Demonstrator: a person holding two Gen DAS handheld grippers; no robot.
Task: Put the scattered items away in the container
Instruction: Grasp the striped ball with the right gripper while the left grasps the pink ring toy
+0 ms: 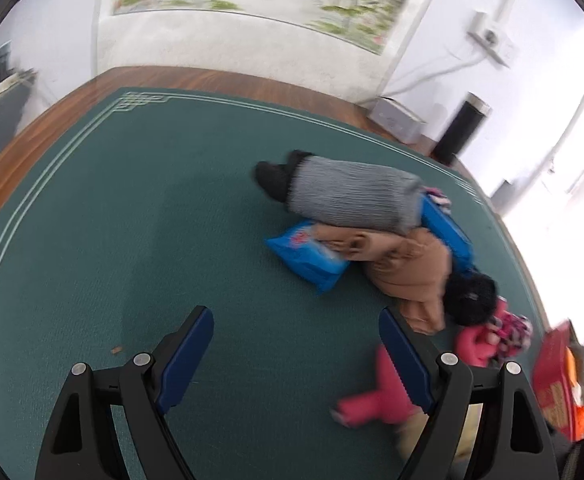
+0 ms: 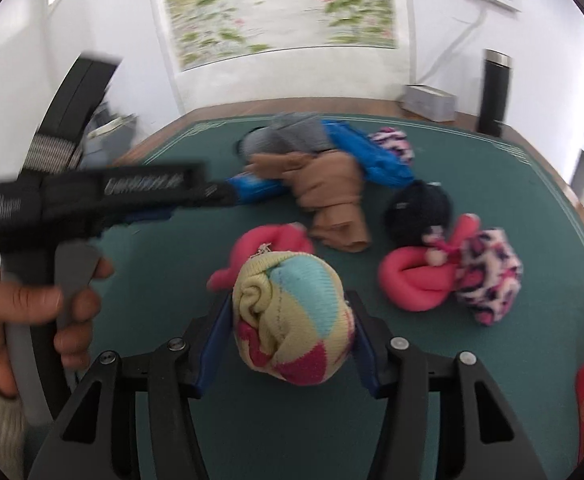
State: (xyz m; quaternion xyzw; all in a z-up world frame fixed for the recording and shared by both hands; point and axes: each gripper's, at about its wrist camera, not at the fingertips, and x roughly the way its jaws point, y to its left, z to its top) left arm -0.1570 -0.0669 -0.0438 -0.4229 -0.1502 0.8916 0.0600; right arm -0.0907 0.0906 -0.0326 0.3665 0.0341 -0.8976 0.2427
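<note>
My right gripper (image 2: 287, 298) is shut on a rolled sock ball (image 2: 292, 320) striped yellow, light blue and pink, its blue pads pressing both sides. Behind it on the green mat (image 2: 372, 360) lie a pink sock (image 2: 267, 244), a pink and patterned bundle (image 2: 452, 276), a black ball (image 2: 418, 216), tan socks (image 2: 332, 196), blue packets (image 2: 372, 156) and a grey sock (image 2: 292, 136). My left gripper (image 1: 295, 314) stands open over bare mat, left of the pile, with the pink sock (image 1: 376, 396) beside its right finger. A red box (image 1: 556, 380) shows at the right edge.
A person's hand (image 2: 31, 308) holds the left tool's black body (image 2: 111, 196) at the left of the right wrist view. A black flask (image 2: 494, 92) and a grey box (image 2: 430, 102) stand at the table's far right by the wall. Wooden table rim (image 1: 19, 152) surrounds the mat.
</note>
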